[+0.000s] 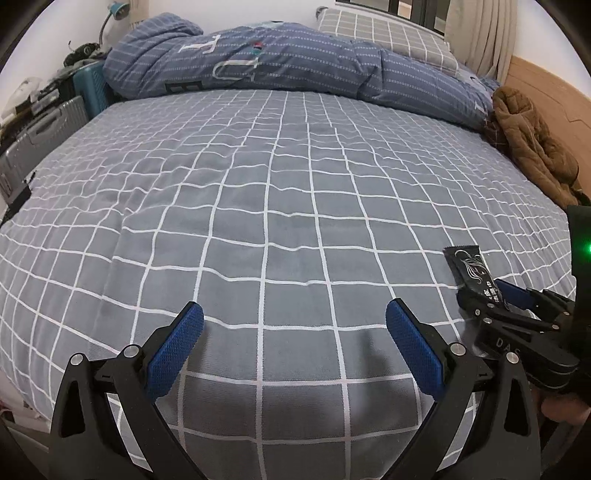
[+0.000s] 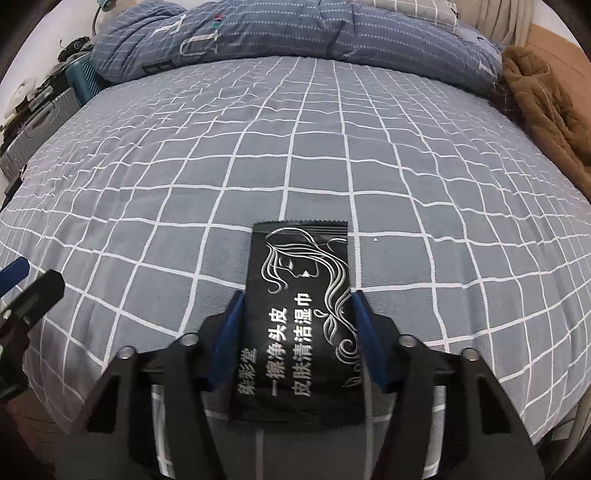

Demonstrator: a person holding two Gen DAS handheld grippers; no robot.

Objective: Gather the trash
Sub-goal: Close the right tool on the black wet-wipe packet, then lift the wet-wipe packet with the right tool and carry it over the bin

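Note:
A black wet-wipe packet (image 2: 295, 258) with a white line drawing and white print sits between the blue pads of my right gripper (image 2: 297, 299), which is shut on its two long edges. The packet's top sticks out past the fingertips, just above the grey checked bed sheet (image 2: 295, 147). In the left wrist view the same packet (image 1: 471, 269) shows at the right edge, held in the right gripper (image 1: 491, 299). My left gripper (image 1: 294, 314) stands open over the sheet near the bed's front edge, with nothing between its fingers. Its tip also shows at the left edge of the right wrist view (image 2: 22, 288).
A folded blue quilt (image 1: 258, 62) and a checked pillow (image 1: 384, 33) lie at the far end of the bed. A brown jacket (image 1: 528, 140) is heaped against the wooden headboard (image 1: 546, 85) on the right. Suitcases (image 1: 40, 136) stand beside the bed on the left.

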